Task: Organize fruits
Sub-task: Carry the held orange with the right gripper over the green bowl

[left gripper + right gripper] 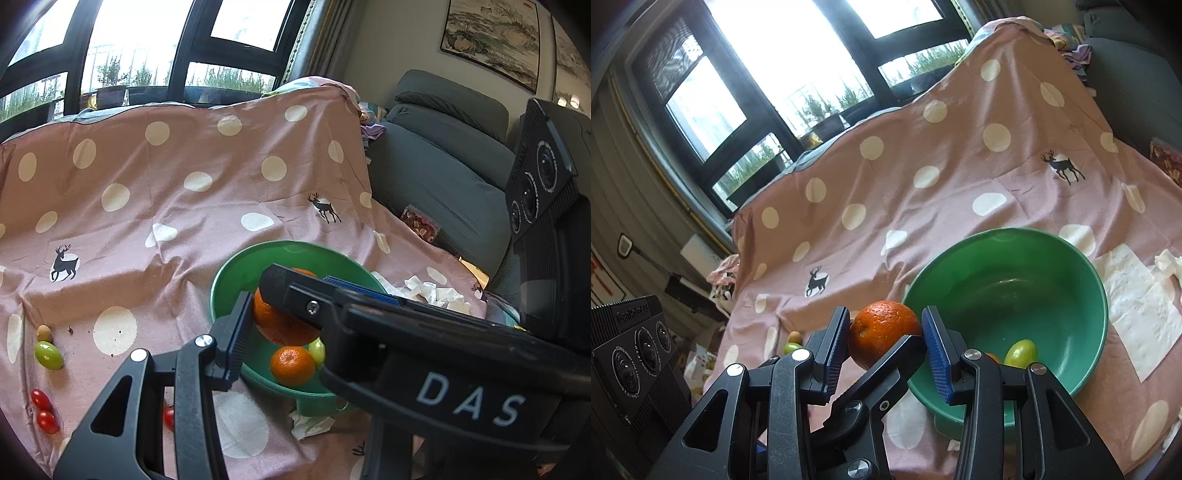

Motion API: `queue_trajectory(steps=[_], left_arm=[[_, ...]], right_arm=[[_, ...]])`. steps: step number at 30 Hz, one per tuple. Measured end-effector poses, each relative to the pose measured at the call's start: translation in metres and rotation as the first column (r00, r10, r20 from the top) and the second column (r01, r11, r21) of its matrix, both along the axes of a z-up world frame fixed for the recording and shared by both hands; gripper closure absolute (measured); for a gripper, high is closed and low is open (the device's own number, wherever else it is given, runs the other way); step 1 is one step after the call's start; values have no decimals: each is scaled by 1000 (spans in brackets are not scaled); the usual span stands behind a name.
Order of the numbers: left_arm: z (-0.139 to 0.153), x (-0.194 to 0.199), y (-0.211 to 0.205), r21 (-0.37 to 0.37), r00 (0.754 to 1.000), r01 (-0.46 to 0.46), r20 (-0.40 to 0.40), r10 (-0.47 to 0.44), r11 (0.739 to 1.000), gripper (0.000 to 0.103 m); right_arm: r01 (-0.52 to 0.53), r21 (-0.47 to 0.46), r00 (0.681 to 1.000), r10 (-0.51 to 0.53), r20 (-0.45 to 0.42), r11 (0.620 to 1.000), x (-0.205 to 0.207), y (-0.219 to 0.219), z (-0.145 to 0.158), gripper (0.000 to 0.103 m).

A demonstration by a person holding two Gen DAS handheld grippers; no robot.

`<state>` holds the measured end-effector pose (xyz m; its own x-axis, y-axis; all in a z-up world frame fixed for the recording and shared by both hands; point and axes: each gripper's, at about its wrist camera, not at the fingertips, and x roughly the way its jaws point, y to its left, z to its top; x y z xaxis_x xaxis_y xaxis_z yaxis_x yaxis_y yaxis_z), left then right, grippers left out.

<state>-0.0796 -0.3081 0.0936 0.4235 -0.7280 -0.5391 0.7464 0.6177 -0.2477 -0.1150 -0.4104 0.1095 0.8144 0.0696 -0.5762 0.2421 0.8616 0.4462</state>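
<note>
A green bowl point(236, 275) point(1027, 258) stands on a pink polka-dot cloth. My right gripper point(885, 334) is shut on a big orange point(882, 330) and holds it over the bowl's near-left rim. In the left wrist view this orange point(280, 325) hangs above the bowl between the right gripper's fingers. A small tangerine point(292, 365) and a yellow-green fruit point(1020, 352) lie in the bowl. My left gripper shows one finger point(236, 343) at the bowl's left rim; its other finger is hidden.
On the cloth point(147, 206) to the left lie a green fruit point(48, 355), a small brown fruit point(44, 333) and red cherry tomatoes point(43, 410). White tissues point(1141, 306) lie right of the bowl. A grey sofa point(443, 177) stands at right.
</note>
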Motion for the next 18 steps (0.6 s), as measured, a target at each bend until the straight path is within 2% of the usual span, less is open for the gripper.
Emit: queue_trajectory(steps=[9, 18], left_arm=[[-5, 2, -23, 47, 999, 35, -13, -35, 998, 61], [-14, 7, -33, 43, 999, 44, -31, -43, 998, 60]], right_arm=[[29, 39, 1000, -28, -14, 999, -2, -19, -10, 59], [56, 76, 998, -54, -39, 996, 0, -33, -19, 59]])
